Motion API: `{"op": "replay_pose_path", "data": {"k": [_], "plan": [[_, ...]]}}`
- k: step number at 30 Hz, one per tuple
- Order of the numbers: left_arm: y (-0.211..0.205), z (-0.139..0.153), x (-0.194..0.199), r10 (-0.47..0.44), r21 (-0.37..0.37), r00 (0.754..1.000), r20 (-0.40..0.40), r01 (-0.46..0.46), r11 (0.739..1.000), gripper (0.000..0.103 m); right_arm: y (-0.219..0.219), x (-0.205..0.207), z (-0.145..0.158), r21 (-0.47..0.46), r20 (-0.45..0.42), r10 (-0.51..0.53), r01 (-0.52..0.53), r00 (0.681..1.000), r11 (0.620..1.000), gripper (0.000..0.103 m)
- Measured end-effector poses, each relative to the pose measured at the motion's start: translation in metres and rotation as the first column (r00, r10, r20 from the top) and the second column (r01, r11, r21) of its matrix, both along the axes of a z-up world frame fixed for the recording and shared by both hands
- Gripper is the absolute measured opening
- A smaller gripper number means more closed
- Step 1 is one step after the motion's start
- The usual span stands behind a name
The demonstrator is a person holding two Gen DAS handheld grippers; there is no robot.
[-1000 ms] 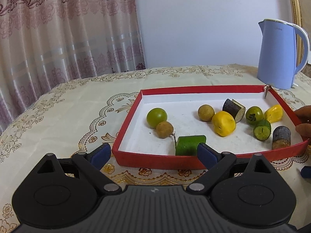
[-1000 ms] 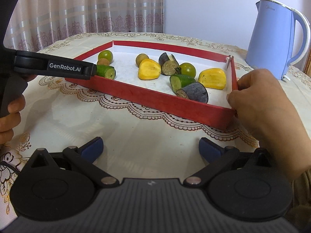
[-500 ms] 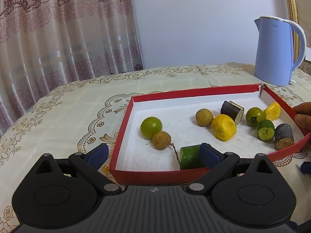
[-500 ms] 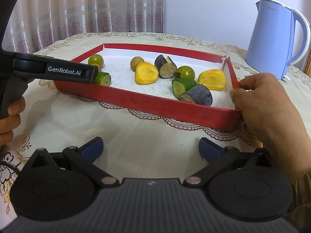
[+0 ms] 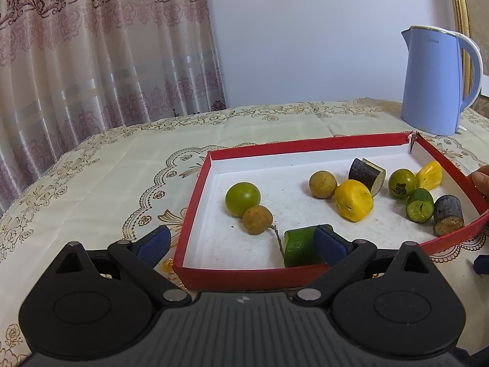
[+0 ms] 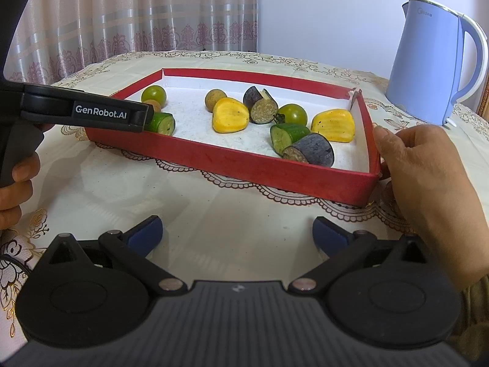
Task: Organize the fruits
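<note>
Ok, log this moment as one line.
left gripper: open, at red tray near cucumber piece | right gripper: open, over tablecloth | bare hand: on tray corner

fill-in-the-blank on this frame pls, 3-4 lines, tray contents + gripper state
1. The fruit pieces lie in a shallow tray whose outer wall is ____.
2. The kettle behind the tray is light ____.
3. The left gripper has its jaws ____, near the cucumber piece.
4. A bare hand touches the tray's ____ corner, seen from the right wrist.

Missing words: red; blue; open; near right
</note>
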State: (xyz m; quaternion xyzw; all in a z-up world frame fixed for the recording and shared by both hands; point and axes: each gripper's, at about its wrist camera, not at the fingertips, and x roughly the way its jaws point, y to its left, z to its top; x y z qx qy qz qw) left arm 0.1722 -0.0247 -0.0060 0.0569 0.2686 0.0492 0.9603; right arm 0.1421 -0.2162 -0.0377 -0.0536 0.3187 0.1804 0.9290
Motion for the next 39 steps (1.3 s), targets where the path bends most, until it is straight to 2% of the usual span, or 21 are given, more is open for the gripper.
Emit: {"op": "replay_pose_path", "data": {"k": [39], "plan": [[-0.0006, 0.0014, -0.0021, 0.002, 0.018, 1.0, 0.009, -0.002, 1.0, 0.101, -0.0004, -0.0001, 0.0002, 0.0, 0.0, 0.0, 0.0, 1.0, 1.0, 0.103]]}}
